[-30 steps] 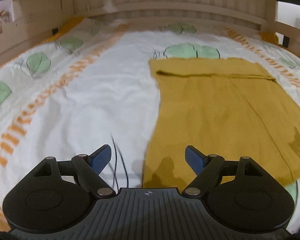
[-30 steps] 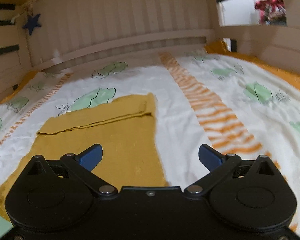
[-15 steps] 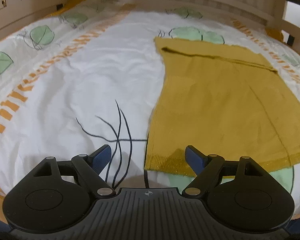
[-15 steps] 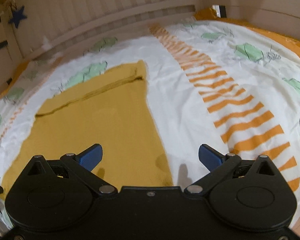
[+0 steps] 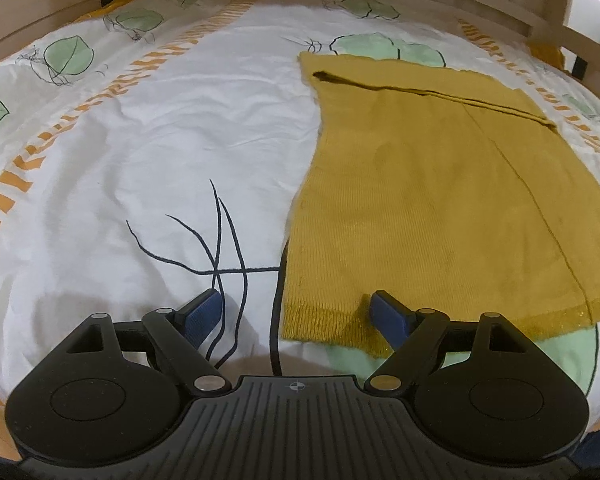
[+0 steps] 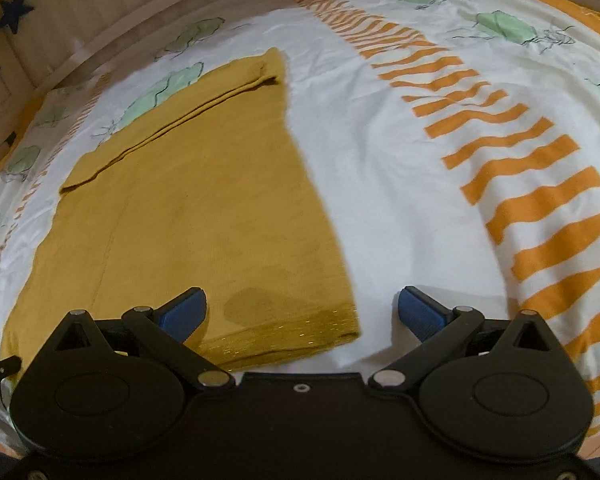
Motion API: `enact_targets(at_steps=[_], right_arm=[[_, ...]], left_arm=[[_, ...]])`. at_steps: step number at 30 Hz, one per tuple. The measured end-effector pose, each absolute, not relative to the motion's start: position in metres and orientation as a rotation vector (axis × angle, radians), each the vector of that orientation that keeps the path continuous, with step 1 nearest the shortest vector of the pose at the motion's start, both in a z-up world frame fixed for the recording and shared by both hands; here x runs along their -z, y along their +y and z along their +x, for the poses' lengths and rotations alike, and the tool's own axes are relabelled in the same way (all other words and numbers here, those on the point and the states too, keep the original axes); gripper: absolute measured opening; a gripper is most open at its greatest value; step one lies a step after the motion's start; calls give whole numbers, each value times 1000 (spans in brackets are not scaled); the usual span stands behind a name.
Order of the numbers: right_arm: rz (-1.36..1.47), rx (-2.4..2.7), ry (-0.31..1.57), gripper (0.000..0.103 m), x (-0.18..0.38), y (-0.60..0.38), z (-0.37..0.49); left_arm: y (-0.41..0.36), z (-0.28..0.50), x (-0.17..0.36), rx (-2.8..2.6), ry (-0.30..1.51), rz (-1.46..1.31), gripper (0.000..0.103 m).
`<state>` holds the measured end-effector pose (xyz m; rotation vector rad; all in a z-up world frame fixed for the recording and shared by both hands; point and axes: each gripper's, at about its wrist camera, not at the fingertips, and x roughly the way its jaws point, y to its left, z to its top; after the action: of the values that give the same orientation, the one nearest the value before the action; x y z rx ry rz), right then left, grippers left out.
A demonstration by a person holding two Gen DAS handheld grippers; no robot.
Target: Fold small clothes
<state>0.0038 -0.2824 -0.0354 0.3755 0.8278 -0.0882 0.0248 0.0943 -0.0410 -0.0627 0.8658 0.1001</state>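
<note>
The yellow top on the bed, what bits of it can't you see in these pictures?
- Left wrist view: the top's near right corner is hidden behind the left gripper.
- Right wrist view: its near hem is partly hidden behind the right gripper.
- Both views: its underside lies against the sheet.

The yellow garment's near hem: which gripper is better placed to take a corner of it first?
Both look about equally placed: the left gripper straddles one corner of the yellow garment, the right gripper the other, both open.
</note>
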Motion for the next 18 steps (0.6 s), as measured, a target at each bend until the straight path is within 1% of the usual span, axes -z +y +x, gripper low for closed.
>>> enact_targets(at_steps=[10,13,15,18], right_arm=[[404,61,825,103,36,-282,4],[423,44,827,103,36,-285,3],[427,28,834,103,36,-284,1],[419,1,845,103,36,-283,-3]], left_arm=[[96,23,41,-69,858,-69,81],[93,20,40,-46,853,-57,77],[91,19,40,-28,845,-46,69],[89,19,40,-14,840,-35,66]])
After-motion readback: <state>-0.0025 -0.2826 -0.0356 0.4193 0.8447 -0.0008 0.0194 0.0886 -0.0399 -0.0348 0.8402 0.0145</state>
